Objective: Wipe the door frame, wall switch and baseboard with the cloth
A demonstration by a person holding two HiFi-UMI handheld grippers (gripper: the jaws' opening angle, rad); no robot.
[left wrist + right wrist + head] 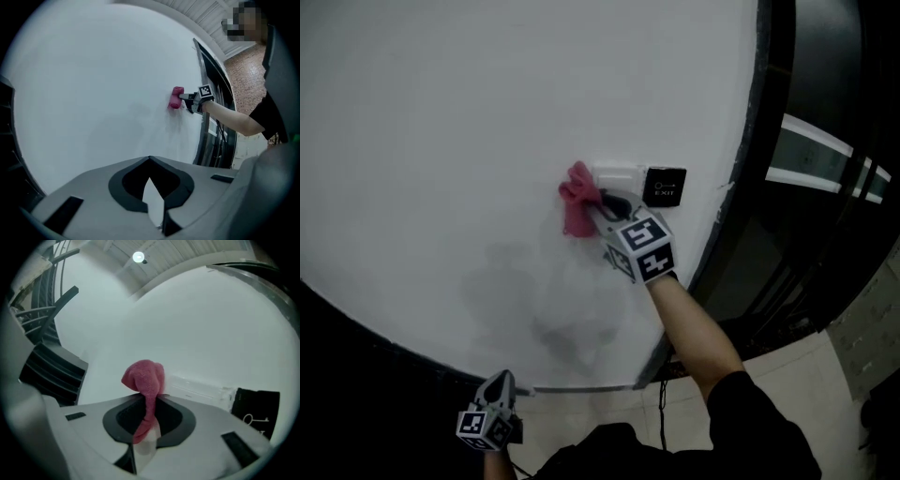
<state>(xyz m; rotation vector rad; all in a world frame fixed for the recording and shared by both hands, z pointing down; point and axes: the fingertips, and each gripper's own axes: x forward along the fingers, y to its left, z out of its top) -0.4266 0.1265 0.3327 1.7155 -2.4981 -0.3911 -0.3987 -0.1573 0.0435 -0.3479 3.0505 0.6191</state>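
A pink cloth (577, 199) is bunched against the white wall, just left of the white wall switch (617, 175). My right gripper (602, 201) is shut on the cloth, which it holds up at switch height. In the right gripper view the cloth (144, 376) sticks out from between the jaws of the right gripper (150, 398), with the switch (194, 389) just to its right. My left gripper (499, 382) hangs low by the foot of the wall, shut and holding nothing. From the left gripper view (150, 161) the cloth (176, 97) shows far off.
A black exit button (665, 187) sits right of the switch. The dark door frame (759, 141) runs down the right side, with glass panels beyond. Pale floor tiles (797, 375) lie below. A staircase railing (47, 282) shows at the left in the right gripper view.
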